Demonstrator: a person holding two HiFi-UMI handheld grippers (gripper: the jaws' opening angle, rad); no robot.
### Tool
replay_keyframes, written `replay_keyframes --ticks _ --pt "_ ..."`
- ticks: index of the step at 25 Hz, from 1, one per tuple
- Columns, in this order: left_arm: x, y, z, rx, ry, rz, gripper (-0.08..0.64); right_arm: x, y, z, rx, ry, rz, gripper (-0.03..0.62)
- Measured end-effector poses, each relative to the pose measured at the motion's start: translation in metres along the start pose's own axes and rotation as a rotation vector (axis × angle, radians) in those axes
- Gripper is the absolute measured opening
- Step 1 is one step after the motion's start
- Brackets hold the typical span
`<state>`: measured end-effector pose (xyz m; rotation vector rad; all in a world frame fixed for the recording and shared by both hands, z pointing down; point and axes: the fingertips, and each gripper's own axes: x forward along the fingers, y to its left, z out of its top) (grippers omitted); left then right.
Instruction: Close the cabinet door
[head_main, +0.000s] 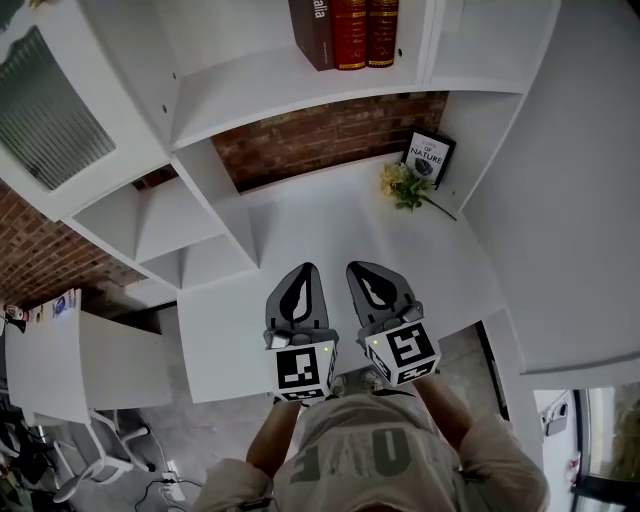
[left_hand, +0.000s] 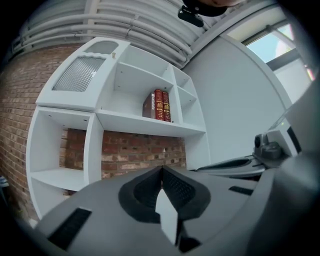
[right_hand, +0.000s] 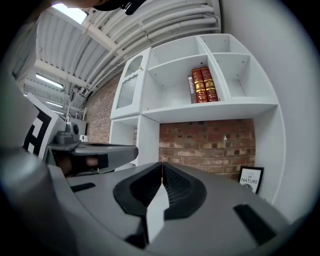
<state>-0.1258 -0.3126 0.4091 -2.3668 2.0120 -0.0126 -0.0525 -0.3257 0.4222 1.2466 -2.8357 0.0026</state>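
Observation:
The cabinet door (head_main: 50, 120) is white with a ribbed glass pane, at the top left of the white shelf unit. In the left gripper view the cabinet door (left_hand: 80, 75) has a small knob and looks flush with the cabinet front. It shows far off in the right gripper view (right_hand: 129, 87). My left gripper (head_main: 308, 268) and right gripper (head_main: 355, 266) hang side by side over the white desk top (head_main: 330, 220), well below the door. Both point level at the shelves. The left gripper (left_hand: 161, 168) is shut on nothing, and so is the right gripper (right_hand: 161, 164).
Three books (head_main: 345, 30) stand on the middle shelf. A framed print (head_main: 430, 157) and a small bunch of flowers (head_main: 405, 185) sit at the desk's back right. A brick wall (left_hand: 135, 150) shows behind the shelves. An office chair (head_main: 90, 450) stands at the lower left.

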Motion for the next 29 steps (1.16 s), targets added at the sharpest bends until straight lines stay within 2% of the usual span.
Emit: replay_keyframes --ticks 6,15,29 --pt "-0.004 0.003 0.0 0.002 0.006 0.01 0.014 0.001 -0.004 0.007 -0.033 -0.007 -0.016 0.017" --pt "-0.007 0.009 -0.002 0.009 0.013 0.019 0.014 0.002 -0.01 0.002 -0.013 0.007 -0.034 0.017" --pt "-0.008 0.012 -0.002 -0.036 0.013 0.006 0.014 0.0 -0.017 -0.007 -0.01 0.039 -0.059 0.017"
